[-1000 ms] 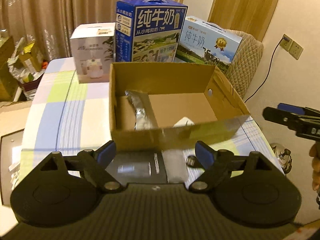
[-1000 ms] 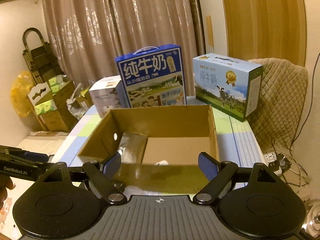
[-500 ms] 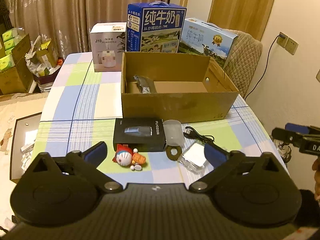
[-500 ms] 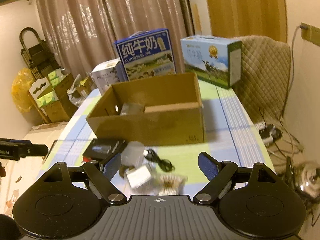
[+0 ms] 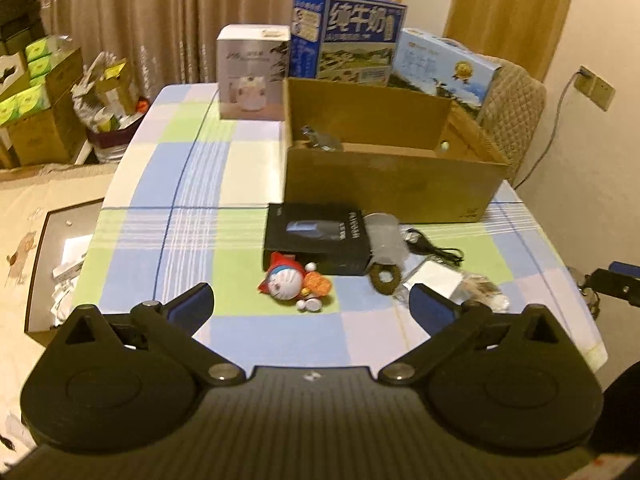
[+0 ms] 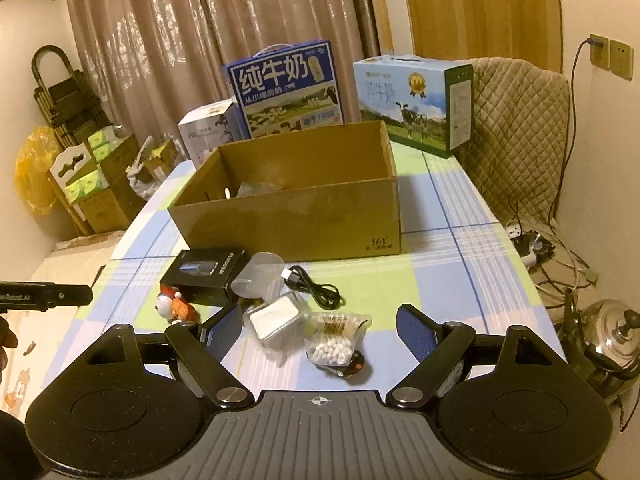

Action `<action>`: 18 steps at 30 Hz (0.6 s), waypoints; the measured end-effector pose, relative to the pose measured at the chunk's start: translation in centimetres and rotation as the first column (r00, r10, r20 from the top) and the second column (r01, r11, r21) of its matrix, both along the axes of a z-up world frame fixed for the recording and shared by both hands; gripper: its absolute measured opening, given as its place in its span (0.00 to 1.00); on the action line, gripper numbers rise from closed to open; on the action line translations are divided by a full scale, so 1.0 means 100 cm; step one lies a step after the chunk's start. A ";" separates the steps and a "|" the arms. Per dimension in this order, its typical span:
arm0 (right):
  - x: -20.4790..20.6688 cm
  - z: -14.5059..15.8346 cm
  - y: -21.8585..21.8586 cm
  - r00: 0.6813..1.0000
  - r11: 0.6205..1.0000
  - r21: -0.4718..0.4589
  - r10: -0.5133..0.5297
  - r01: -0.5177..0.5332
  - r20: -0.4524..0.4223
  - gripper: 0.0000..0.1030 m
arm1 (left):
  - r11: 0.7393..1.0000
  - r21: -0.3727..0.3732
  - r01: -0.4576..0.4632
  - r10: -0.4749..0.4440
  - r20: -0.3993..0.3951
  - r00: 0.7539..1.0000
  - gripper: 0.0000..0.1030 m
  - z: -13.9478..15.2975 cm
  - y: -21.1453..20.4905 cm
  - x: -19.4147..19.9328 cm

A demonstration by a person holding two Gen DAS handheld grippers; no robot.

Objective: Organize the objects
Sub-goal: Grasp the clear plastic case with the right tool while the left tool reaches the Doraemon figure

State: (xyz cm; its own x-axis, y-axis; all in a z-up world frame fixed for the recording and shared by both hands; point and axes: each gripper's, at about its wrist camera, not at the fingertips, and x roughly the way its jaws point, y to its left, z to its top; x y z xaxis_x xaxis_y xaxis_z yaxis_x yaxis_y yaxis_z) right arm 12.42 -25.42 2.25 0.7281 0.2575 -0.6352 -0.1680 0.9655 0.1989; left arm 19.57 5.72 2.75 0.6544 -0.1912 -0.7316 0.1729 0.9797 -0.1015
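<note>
We see both the left gripper [image 5: 311, 304] and right gripper [image 6: 319, 330] spread, empty, above small items before the cardboard box [image 6: 304, 220].

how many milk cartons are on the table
2: the dark blue carton behind the cardboard box, and the light blue carton at the far right corner.

An open brown cardboard box [image 6: 304, 220] sits on the checked table [image 5: 172, 184], a silvery packet [image 5: 320, 140] inside. In front lie a black box [image 5: 316, 238], a toy figure [image 5: 294, 284] (on its back), a clear cup [image 6: 256, 276], a black cable [image 6: 316, 286], a clear case [image 6: 276, 316] and bagged cotton swabs [image 6: 336, 336].
</note>
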 end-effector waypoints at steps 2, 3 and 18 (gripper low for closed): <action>0.002 -0.008 0.003 1.000 1.000 -0.006 0.007 -0.007 0.006 0.79 | 1.000 0.009 -0.002 0.002 0.007 1.000 0.99 -0.007 0.002 0.002; 0.004 -0.013 0.005 1.000 1.000 -0.012 0.015 -0.015 0.008 0.79 | 1.000 0.017 0.002 -0.002 0.016 1.000 0.99 -0.013 0.002 0.004; 0.059 -0.092 0.021 0.997 0.997 -0.008 0.081 -0.081 -0.003 0.79 | 0.986 0.124 0.114 -0.117 0.012 0.993 0.99 -0.100 -0.012 0.043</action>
